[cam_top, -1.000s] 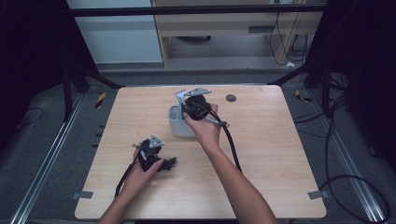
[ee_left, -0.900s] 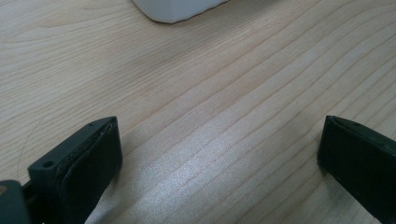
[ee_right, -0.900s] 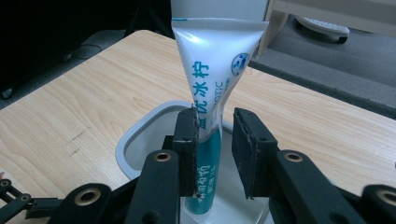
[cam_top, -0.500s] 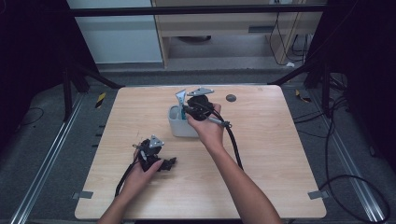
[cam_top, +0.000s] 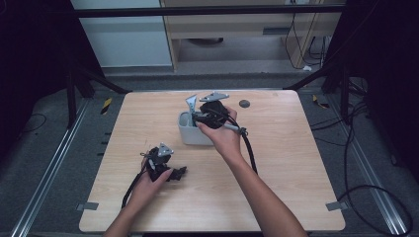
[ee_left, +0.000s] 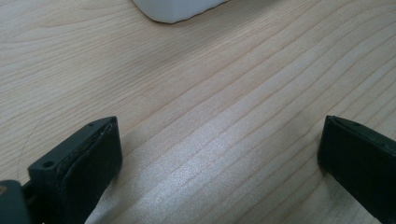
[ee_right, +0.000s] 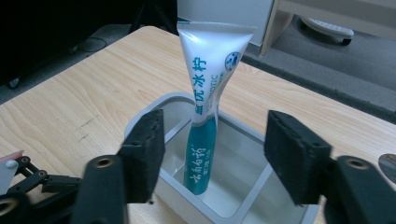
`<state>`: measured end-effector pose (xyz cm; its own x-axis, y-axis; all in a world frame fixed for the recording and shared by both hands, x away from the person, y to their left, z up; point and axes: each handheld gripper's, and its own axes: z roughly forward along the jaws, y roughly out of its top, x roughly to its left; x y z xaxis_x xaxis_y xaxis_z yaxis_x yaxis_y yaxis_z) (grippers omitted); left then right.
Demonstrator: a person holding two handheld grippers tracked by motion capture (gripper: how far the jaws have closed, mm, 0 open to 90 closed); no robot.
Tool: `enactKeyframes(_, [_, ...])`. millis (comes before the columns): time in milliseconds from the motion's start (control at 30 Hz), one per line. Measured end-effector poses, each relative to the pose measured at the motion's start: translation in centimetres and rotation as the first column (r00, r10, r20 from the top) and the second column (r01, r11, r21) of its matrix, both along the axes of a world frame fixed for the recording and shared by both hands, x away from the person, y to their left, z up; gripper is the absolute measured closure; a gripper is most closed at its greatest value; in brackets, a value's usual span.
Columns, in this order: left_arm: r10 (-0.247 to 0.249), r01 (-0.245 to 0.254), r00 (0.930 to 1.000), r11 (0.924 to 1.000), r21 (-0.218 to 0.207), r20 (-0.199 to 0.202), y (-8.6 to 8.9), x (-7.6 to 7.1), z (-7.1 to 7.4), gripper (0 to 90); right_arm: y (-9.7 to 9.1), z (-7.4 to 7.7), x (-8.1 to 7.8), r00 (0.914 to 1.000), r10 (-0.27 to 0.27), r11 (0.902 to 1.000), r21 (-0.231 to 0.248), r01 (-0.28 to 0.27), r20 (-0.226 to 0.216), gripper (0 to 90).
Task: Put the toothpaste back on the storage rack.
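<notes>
Two tongs are on record, one per hand, over a pale wooden tabletop (cam_top: 276, 163).

Left side: we see the left tongs (cam_top: 159, 159) held low near the front-left part of the tabletop, the left hand (cam_top: 148, 181) wrapped around the body and a black cable trailing toward the front edge. In the left gripper view its two black jaws stand wide apart with bare wood grain between them; nothing is held. A corner of the white container (ee_left: 180, 9) shows at the top edge of that view, well apart from the jaws.

Centre: we note the white container (cam_top: 190, 133) standing on the tabletop, open at the top. In the right gripper view it has at least two compartments, and a toothpaste tube (ee_right: 205, 107) stands upright in the far one, crimped end up, teal lower part inside, leaning slightly against the rim.

Right of centre: the right tongs (cam_top: 210, 112) hover just above the container, held by the right hand (cam_top: 225, 138). In the right gripper view the jaws are spread, one on either side of the tube, with a clear gap at each pad; no contact.

Further right, we log a small dark round disc (cam_top: 244, 103) on the tabletop near the far edge.
</notes>
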<state>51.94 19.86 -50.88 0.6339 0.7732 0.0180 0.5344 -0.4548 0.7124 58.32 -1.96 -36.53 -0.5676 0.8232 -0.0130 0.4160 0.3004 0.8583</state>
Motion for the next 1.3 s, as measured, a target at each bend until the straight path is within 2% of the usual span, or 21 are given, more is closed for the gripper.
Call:
enactKeyframes(33, [0.0,0.0,1.0,1.0,0.0,0.0,0.0,0.0,0.0,0.0,-0.1,0.1,-0.2,1.0,-0.001,1.0,-0.003,0.001,0.0,27.8])
enactKeyframes(133, [0.0,0.0,1.0,1.0,-0.001,0.0,0.0,0.0,0.0,0.0,-0.2,0.2,-0.3,1.0,0.007,1.0,-0.005,-0.007,0.001,22.8])
enactKeyframes(167, [0.0,0.0,1.0,1.0,0.0,0.0,0.0,0.0,0.0,0.0,-0.4,0.3,-0.5,0.9999,0.01,0.9993,-0.036,-0.009,0.014,18.6])
enactKeyframes(367, [0.0,0.0,1.0,1.0,0.0,0.0,0.0,0.0,0.0,0.0,-1.4,1.0,-0.9,0.9995,0.03,0.9994,-0.018,-0.03,-0.005,10.8])
enactKeyframes(433, [0.001,-0.001,1.0,1.0,-0.001,0.0,0.0,0.0,0.0,0.0,-1.8,1.2,-1.1,0.9998,0.017,0.9996,-0.024,-0.017,-0.009,9.9])
enactKeyframes(600, [0.0,0.0,1.0,1.0,0.0,0.0,0.0,0.0,0.0,0.0,-3.1,1.5,-1.6,0.9997,0.025,0.9991,-0.033,-0.025,-0.002,7.6])
enactKeyframes(667, [0.0,0.0,1.0,1.0,0.0,0.0,0.0,0.0,0.0,0.0,-3.8,1.6,-1.9,0.9993,0.036,0.9983,-0.045,-0.036,0.001,7.3])
enactKeyframes(700, [0.0,0.0,1.0,1.0,0.0,0.001,0.0,0.0,0.0,0.0,-4.6,1.5,-2.3,0.9992,0.041,0.9988,-0.028,-0.041,-0.002,7.3])
enactKeyframes(767, [0.001,-0.001,1.0,1.0,-0.001,0.001,0.0,0.0,0.0,0.0,-4.9,1.5,-2.4,0.9992,0.04,0.9989,-0.023,-0.04,-0.005,7.3])
enactKeyframes(833, [0.002,-0.002,1.0,1.0,-0.004,-0.001,0.0,0.0,0.0,0.0,-5.9,1.4,-2.7,0.9994,0.035,0.9985,-0.043,-0.035,0.003,7.7])
enactKeyframes(900, [0.003,-0.003,1.0,1.0,-0.004,-0.001,0.0,0.0,0.0,0.0,-6.8,1.3,-3.0,0.9996,0.026,0.9989,-0.039,-0.025,0.009,8.6])
enactKeyframes(1000, [0.0,0.0,1.0,1.0,0.0,-0.002,0.0,0.0,0.0,0.0,-8.1,1.0,-3.2,0.9998,0.014,0.9976,-0.068,-0.014,0.01,9.9])
enactKeyframes(1167, [0.0,0.0,1.0,1.0,-0.001,-0.002,0.0,0.0,0.0,0.0,-10.4,0.2,-3.3,0.9997,-0.022,0.9955,-0.093,0.022,0.007,15.5])
enactKeyframes(1233, [0.0,0.0,1.0,1.0,0.0,-0.002,0.0,0.0,0.0,0.0,-11.3,-0.2,-3.2,0.9997,-0.023,0.9949,-0.098,0.023,-0.002,20.5])
enactKeyframes(1300, [0.0,0.0,1.0,1.0,0.001,-0.002,0.0,0.0,0.0,0.0,-12.2,-0.7,-3.1,0.9995,-0.028,0.9937,-0.109,0.026,-0.013,21.4])
